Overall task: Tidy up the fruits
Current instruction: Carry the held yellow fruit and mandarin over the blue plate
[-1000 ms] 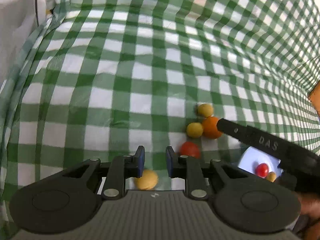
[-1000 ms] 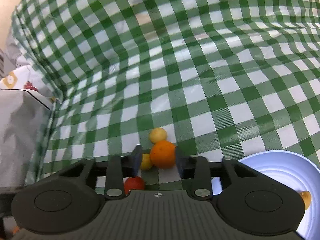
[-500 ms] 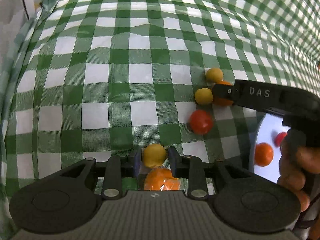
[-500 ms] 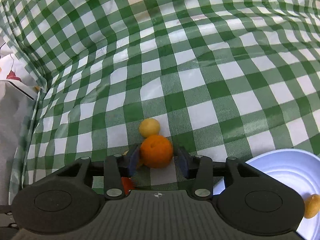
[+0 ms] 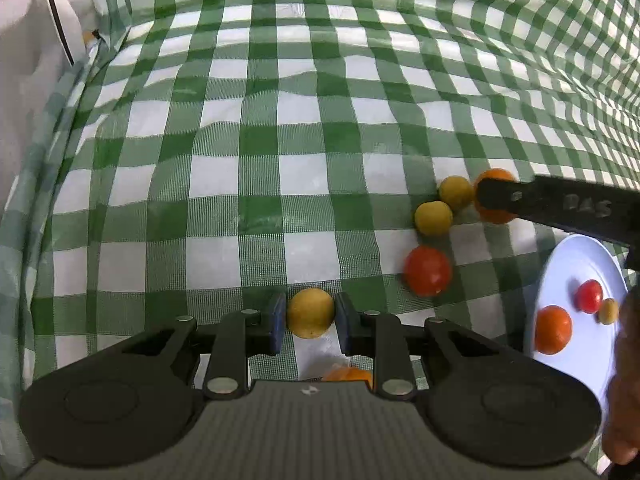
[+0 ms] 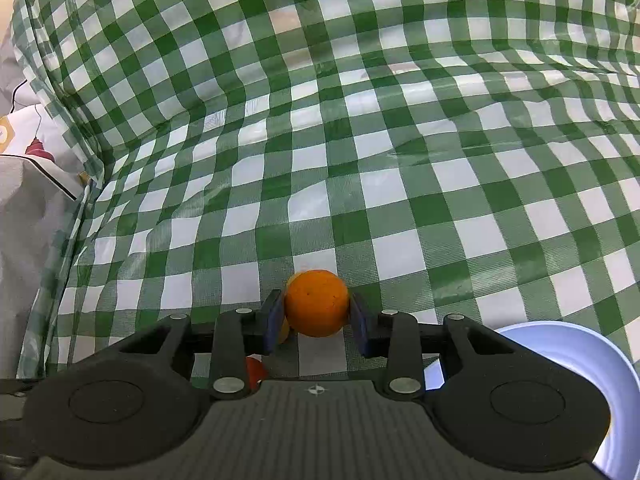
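My left gripper (image 5: pixel 311 320) is shut on a yellow fruit (image 5: pixel 310 313) just above the checked cloth. My right gripper (image 6: pixel 316 316) is shut on an orange (image 6: pixel 316 302); the left wrist view shows that orange (image 5: pixel 494 200) partly behind the right gripper's black finger. Two yellow fruits (image 5: pixel 434 218) (image 5: pixel 455 193) and a red tomato (image 5: pixel 428 270) lie on the cloth beside it. A white plate (image 5: pixel 576 264) at the right holds an orange (image 5: pixel 553 329), a red tomato (image 5: pixel 589 297) and a small yellow fruit (image 5: pixel 608 311).
Another orange fruit (image 5: pixel 348 374) shows partly under my left gripper. The plate's rim (image 6: pixel 568 348) shows at lower right in the right wrist view. A green-and-white checked cloth (image 5: pixel 280 140) covers the surface. White printed fabric (image 5: pixel 32 52) lies at the left edge.
My left gripper has closed on the yellow fruit. My right gripper has closed on the orange among the loose fruits. Both views have shifted slightly.
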The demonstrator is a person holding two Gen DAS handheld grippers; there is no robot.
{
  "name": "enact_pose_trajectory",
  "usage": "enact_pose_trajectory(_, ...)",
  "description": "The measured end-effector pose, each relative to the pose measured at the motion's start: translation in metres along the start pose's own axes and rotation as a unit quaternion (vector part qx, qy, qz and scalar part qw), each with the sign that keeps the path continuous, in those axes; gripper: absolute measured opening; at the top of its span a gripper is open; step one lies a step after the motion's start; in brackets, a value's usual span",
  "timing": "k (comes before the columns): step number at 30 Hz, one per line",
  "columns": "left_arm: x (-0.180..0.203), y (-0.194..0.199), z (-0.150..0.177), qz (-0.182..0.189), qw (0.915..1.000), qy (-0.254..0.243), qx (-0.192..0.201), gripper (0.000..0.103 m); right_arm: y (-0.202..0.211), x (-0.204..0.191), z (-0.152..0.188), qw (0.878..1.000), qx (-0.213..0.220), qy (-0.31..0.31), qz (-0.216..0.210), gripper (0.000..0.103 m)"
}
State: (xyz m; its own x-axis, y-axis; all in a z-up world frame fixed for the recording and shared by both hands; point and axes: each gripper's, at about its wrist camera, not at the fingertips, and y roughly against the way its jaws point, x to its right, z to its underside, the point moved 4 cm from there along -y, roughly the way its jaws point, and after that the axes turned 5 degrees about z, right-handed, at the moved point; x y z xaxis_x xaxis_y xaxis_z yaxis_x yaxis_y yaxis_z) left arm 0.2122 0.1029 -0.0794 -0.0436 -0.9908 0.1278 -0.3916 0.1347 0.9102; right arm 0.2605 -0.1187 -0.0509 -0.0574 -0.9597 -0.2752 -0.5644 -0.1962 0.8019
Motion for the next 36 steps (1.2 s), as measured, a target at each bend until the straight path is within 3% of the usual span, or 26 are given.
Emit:
enact_pose_trajectory(15, 0.014, 0.031, -0.01, 0.013, 0.9988, 0.009, 0.046, 0.028, 0.05, 0.011, -0.011, 0.999, 0.036, 0.017, 0.005, 0.037)
enact_pose_trajectory(36, 0.029, 0.041, -0.012, 0.011, 0.9981, -0.007, 0.06, 0.028, 0.078, 0.038, -0.008, 0.998, 0.053, 0.03, 0.023, 0.037)
